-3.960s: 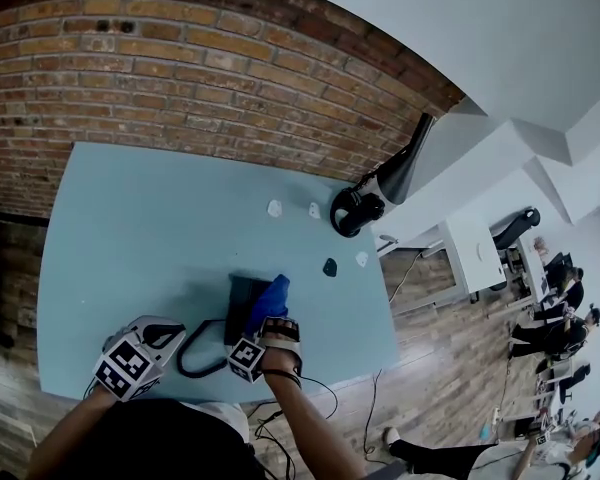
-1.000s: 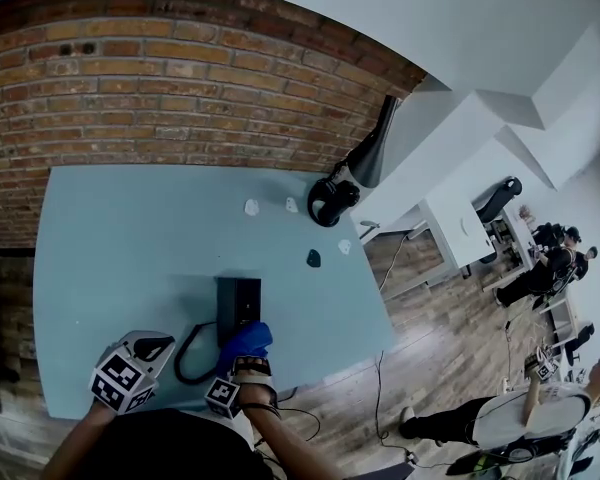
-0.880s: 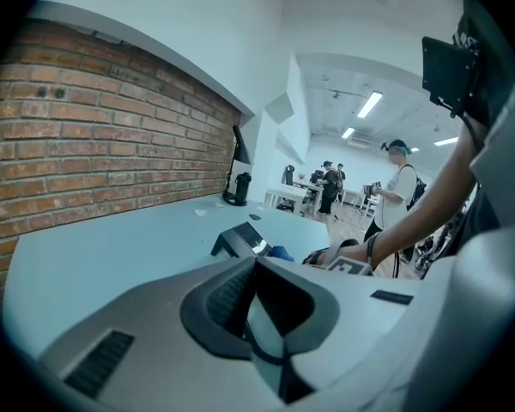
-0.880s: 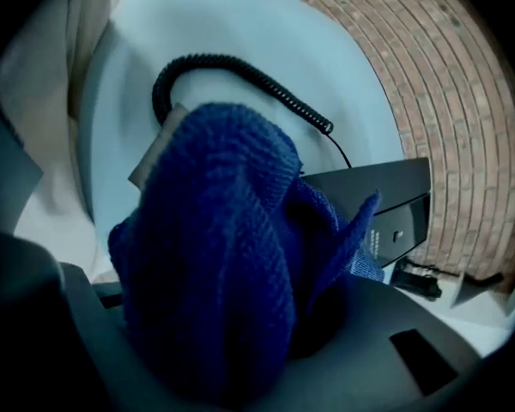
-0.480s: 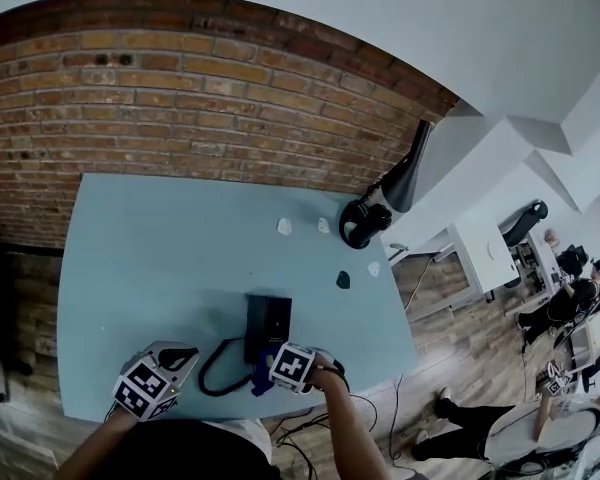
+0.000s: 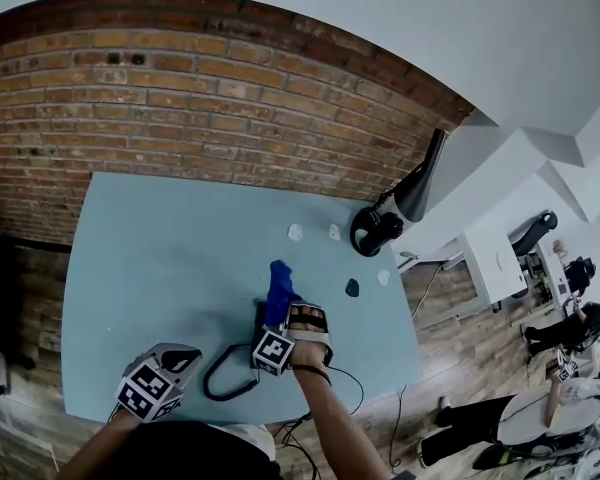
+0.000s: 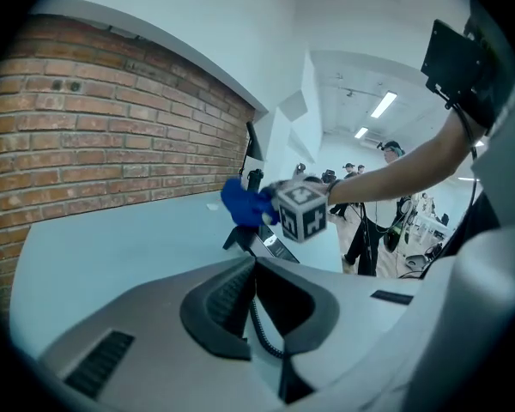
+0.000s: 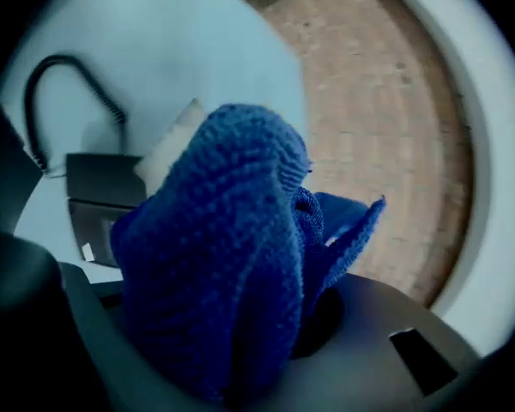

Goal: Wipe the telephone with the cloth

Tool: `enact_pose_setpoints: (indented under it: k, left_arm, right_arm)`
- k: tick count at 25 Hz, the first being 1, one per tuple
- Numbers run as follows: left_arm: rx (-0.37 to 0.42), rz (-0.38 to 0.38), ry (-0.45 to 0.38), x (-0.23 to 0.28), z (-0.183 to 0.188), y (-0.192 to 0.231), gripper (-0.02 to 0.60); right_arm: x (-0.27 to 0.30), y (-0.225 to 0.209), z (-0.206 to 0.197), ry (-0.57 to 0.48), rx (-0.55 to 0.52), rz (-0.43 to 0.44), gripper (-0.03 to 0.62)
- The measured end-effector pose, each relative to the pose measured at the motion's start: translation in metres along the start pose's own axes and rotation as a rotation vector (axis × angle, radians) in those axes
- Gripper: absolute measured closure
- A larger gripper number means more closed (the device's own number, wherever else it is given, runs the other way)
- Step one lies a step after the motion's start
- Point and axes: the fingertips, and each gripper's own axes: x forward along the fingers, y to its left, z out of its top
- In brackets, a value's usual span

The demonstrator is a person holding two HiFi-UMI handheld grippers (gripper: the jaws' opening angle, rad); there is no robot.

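right tool (image 6: 278, 320) grips cloth (image 6: 277, 284) (blue) at telephone (image 8: 94, 187) | left tool (image 7: 251, 269) apparently closed, empty

A pale blue table (image 6: 160, 258) bears a corded telephone (image 6: 259, 320) and small scraps (image 6: 296, 233).

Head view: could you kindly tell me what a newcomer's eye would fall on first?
The bright blue cloth, clamped in the right gripper, stands out against the pale blue table, by the dark telephone. Behind runs a red brick wall.
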Motion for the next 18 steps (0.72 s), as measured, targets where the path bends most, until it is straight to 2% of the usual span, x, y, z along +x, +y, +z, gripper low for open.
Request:
enact_pose_setpoints:
  k: [1, 2, 5, 9, 18]
  left_arm:
    - [-0.001, 0.001, 0.001, 0.0, 0.0, 0.0, 0.591]
    - [-0.002, 0.002, 0.002, 0.0, 0.0, 0.0, 0.591]
    - [-0.008, 0.004, 0.015, 0.0, -0.004, 0.003, 0.591]
    - [-0.016, -0.004, 0.045, 0.008, -0.013, 0.003, 0.591]
    - [0.012, -0.043, 0.055, 0.013, -0.013, -0.01, 0.591]
  right_arm:
    - [0.007, 0.031, 0.004, 0.012, -0.045, 0.086, 0.519]
    - [0.009, 0.049, 0.006, 0.017, -0.047, 0.124, 0.514]
    - [0.006, 0.059, 0.008, 0.0, 0.008, 0.129, 0.51]
    - [0.001, 0.066, 0.014, -0.015, -0.033, 0.145, 0.51]
    - [-0.01, 0.085, 0.018, 0.011, -0.065, 0.171, 0.514]
